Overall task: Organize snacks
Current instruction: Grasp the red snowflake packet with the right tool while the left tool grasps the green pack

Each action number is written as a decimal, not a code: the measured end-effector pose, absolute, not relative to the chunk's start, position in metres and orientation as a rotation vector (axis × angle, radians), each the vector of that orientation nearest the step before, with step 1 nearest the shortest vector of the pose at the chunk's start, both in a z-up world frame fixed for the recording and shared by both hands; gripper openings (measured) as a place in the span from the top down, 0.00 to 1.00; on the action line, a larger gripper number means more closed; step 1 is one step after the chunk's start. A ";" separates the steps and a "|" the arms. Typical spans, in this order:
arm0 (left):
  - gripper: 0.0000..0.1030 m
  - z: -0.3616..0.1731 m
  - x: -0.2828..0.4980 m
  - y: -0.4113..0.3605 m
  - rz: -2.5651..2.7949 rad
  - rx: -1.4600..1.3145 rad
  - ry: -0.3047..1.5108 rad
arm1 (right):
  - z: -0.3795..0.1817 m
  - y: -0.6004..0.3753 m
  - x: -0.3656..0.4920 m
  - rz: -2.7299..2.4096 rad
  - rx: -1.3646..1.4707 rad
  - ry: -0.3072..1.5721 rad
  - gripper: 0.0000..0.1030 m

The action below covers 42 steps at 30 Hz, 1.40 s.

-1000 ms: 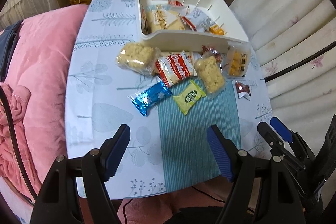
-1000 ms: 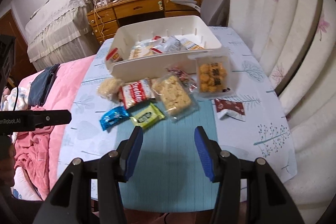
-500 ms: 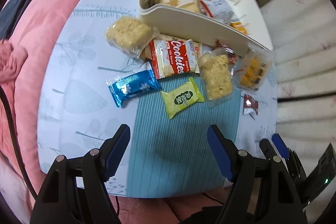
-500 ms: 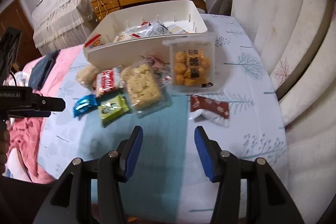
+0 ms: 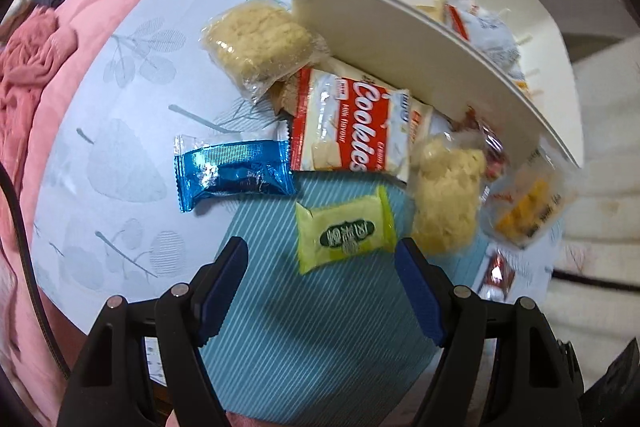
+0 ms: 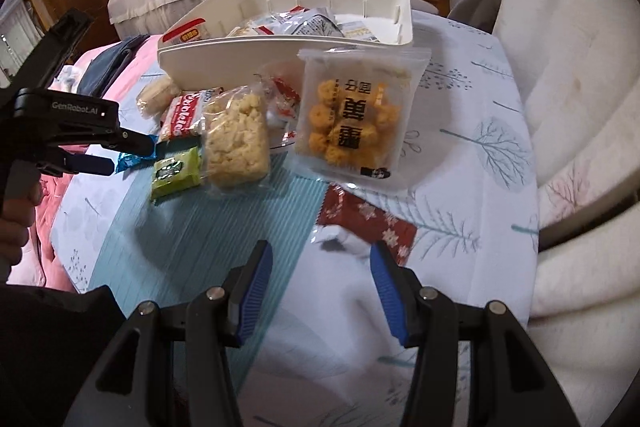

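Both grippers hover low with their blue-padded fingers spread wide and holding nothing: the left gripper (image 5: 322,277) is tipped steeply downward, gripped from below by a hand (image 6: 14,223), and the right gripper (image 6: 320,281) angles forward beside it.

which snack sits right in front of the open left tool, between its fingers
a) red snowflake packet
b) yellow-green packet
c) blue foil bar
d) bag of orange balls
b: in the left wrist view the yellow-green packet lies on the teal mat just ahead of the gap of the open left tool; the blue foil bar lies off to the left.
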<state>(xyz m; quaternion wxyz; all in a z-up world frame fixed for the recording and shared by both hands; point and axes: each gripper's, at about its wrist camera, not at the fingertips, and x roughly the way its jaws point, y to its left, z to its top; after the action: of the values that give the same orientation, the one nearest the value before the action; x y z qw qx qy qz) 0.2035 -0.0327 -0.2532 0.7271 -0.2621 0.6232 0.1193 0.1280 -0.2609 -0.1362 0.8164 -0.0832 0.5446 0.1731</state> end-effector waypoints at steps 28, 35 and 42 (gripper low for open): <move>0.29 -0.304 0.216 -0.079 0.451 -0.609 1.343 | -0.195 -0.267 0.169 0.553 -0.315 1.266 0.50; 0.44 -0.300 0.218 -0.085 0.460 -0.591 1.340 | -0.198 -0.265 0.171 0.578 -0.312 1.266 0.60; 0.48 -0.298 0.223 -0.088 0.461 -0.579 1.341 | -0.195 -0.268 0.172 0.583 -0.290 1.270 0.66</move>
<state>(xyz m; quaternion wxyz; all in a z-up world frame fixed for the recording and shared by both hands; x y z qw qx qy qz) 0.2232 -0.0878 -0.2976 0.7207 -0.2620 0.6070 0.2086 0.1718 -0.2683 -0.1954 0.7561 -0.1328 0.5824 0.2674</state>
